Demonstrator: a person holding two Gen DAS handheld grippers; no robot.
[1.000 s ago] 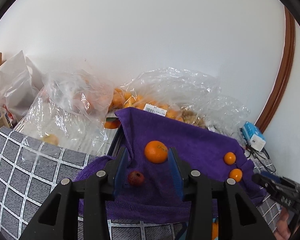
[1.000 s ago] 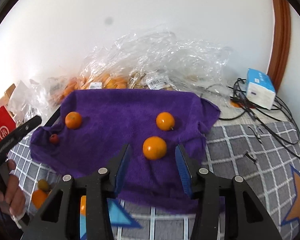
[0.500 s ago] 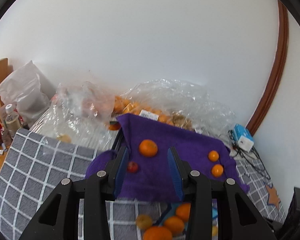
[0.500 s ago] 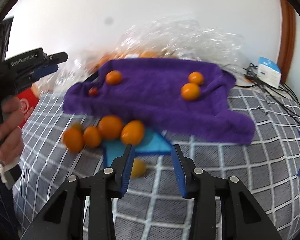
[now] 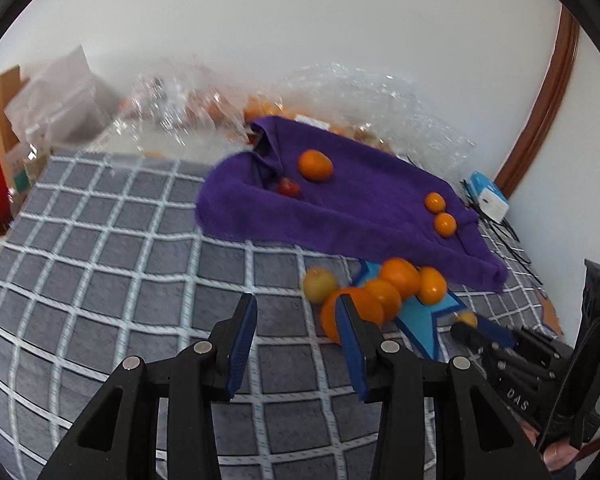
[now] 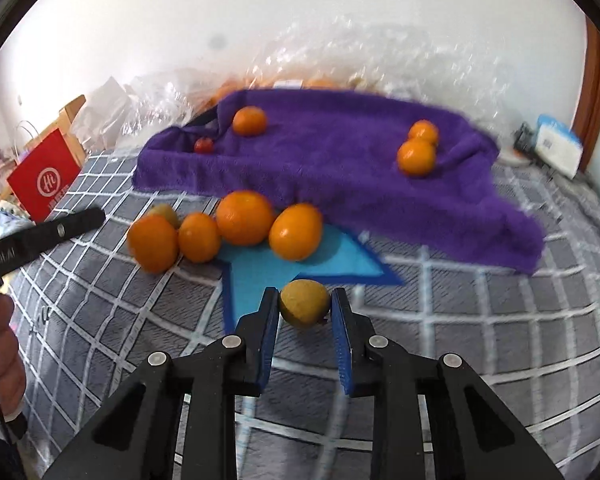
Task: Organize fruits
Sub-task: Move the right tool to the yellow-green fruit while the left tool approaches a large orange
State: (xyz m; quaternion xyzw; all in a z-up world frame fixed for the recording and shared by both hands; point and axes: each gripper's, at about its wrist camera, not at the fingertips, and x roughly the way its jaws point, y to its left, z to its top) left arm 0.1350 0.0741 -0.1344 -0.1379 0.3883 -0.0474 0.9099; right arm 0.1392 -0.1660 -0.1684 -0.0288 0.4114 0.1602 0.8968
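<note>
A purple towel (image 6: 340, 160) lies on the grey checked cloth (image 6: 480, 320) and carries three oranges (image 6: 250, 121) and a small red fruit (image 6: 203, 145). Several oranges (image 6: 244, 218) sit in a row in front of it by a blue star patch (image 6: 260, 272). My right gripper (image 6: 305, 300) is open around a small yellow-green fruit (image 6: 304, 302) on the cloth, jaws either side, close to it. My left gripper (image 5: 296, 316) is open and empty above the cloth, left of the orange row (image 5: 396, 276); a yellow-green fruit (image 5: 319, 285) lies there. The towel shows there too (image 5: 360, 208).
Clear plastic bags (image 5: 380, 96) with more oranges lie along the wall behind the towel. A red box (image 6: 44, 178) stands at the left, a blue-white box (image 6: 558, 146) and cables at the right. The right gripper shows in the left wrist view (image 5: 500, 344).
Both grippers pulled back from the towel and came down over the checked cloth. The right gripper has moved in around the small yellow-green fruit; the left has swung left of the orange row.
</note>
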